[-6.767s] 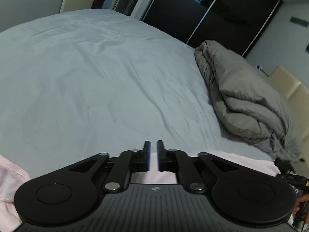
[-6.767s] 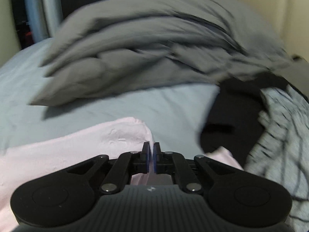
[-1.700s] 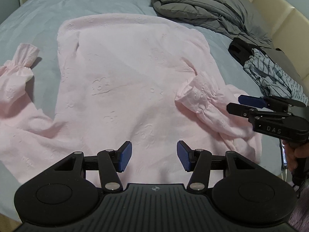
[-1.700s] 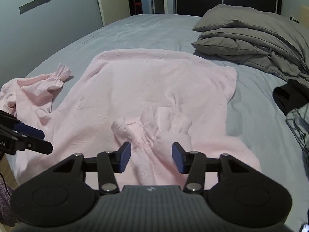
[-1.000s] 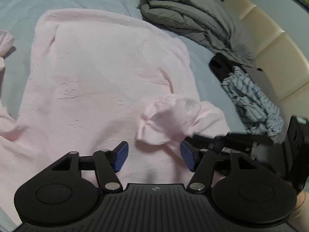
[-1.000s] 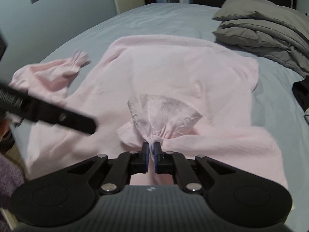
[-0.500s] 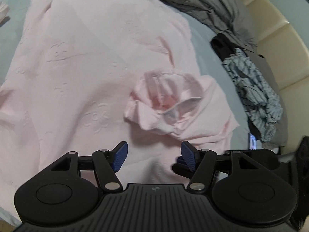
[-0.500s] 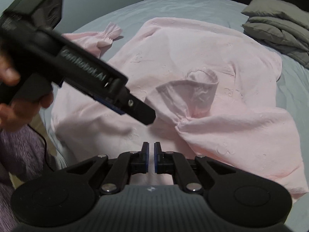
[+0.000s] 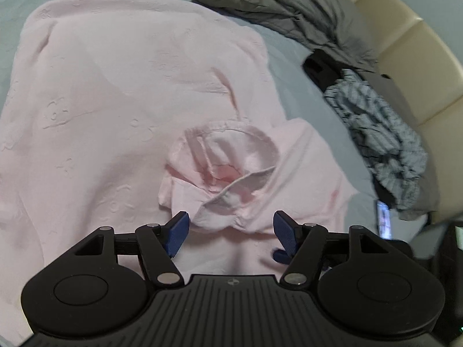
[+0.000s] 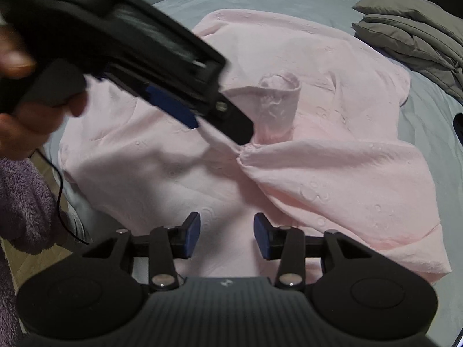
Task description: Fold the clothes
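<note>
place: home bedroom | evidence: wide bed with pale blue sheet (image 9: 298, 66) | folded grey duvet (image 9: 277, 3) far right | cream padded headboard (image 9: 405, 57) right | clothes heap (image 9: 382, 133) beside it

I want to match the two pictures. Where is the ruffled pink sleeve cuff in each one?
Left wrist view: ruffled pink sleeve cuff lies in the middle, just above the blue pads.
Right wrist view: it stands right of centre, beside the other tool's tip.
Shared landmark: folded grey duvet, upper right in both.
</note>
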